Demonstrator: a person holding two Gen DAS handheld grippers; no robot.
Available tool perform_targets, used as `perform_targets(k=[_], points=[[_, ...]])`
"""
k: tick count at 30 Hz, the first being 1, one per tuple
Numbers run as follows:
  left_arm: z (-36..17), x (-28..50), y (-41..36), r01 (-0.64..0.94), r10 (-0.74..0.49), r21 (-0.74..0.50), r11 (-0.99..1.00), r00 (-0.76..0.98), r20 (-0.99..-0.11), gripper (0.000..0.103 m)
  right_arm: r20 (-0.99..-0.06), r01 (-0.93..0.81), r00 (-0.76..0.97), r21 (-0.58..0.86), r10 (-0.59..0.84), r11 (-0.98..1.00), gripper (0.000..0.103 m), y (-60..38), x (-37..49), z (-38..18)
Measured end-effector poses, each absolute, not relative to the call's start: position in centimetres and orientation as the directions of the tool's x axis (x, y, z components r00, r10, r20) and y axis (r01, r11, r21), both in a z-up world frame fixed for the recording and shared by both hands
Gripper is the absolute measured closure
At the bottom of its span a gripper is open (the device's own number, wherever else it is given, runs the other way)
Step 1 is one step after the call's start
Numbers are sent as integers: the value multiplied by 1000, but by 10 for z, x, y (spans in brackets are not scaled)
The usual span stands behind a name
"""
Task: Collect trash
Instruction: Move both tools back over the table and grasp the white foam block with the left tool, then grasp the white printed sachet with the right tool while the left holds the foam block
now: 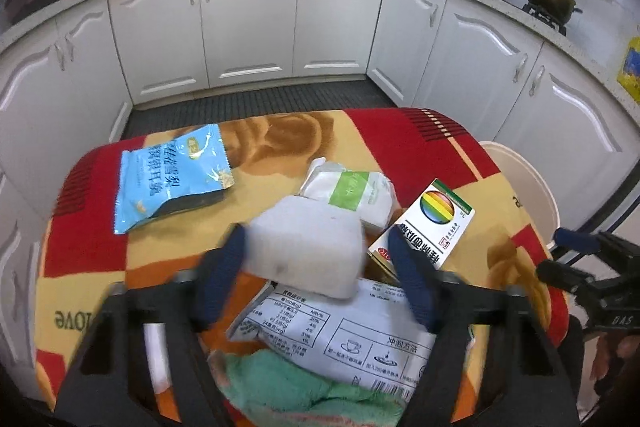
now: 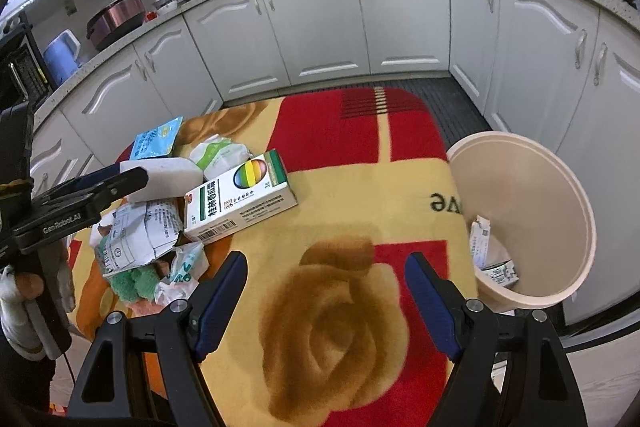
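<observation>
Left hand-held gripper straddles the white foam block, jaws partly open; left pad touches, right pad appears clear, so grip unconfirmed. Block lies on the litter pile at the table's left edge, long axis across the jaws. Right hand-held gripper: wide open, empty. Only the right wrist view shows the bin interior, beyond the right edge.

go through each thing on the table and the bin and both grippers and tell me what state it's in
Left gripper: jaws around the white foam block, grip unclear.
Right gripper: open, empty.
Blue snack bag: lying flat.
White box with rainbow circle: lying flat.
Beige plastic bin: holds crumpled packaging.
</observation>
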State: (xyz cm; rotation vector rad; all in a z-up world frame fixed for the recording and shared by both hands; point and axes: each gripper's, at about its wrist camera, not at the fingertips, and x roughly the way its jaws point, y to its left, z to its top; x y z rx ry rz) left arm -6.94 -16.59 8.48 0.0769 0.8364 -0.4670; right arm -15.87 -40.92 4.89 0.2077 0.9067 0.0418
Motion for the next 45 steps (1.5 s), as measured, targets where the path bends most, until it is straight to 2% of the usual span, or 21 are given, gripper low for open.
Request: perform_targets(k=[7,9,10,19,23,25,27,29,33,43,45], points=[[94,-72,-136,397,-424,-212,893,586,-690,51,-803,-4,576,181,150,984,26,-386,-134,31],[99,-75,-128,392,-433,-226,892,595,-677,51,-818,-13,556,169,147,986,47,-381,-125,24],[102,-77,-124,391,-436,-229,891,601,-670,51,-829,-26,538,166,154,986,49,-377,-118,19],[117,-92,-107,389,-437,-224,893,635,-638,51,-837,15,546,56,39,998,53,-373,-59,7],[121,-95,-101,387,-440,-230,893,645,-624,51,-840,75,541,91,36,993,53,-385,-44,9],[124,-98,-99,389,-440,-224,893,654,-615,51,-832,112,552,147,62,983,47,-391,-48,16],[126,-99,-98,390,-436,-216,895,666,-605,51,-822,122,560,203,102,971,32,-390,-54,23],[126,-100,-97,388,-434,-214,896,672,-600,51,-811,101,569,232,135,967,28,-380,-56,28],[125,-103,-92,380,-423,-207,902,678,-601,51,-804,64,568,257,176,964,24,-359,-52,32],[122,-105,-78,349,-403,-212,913,690,-602,51,-790,109,602,222,113,969,23,-359,-62,42],[122,-105,-78,350,-407,-217,911,690,-599,51,-801,96,586,217,121,971,19,-356,-59,43]])
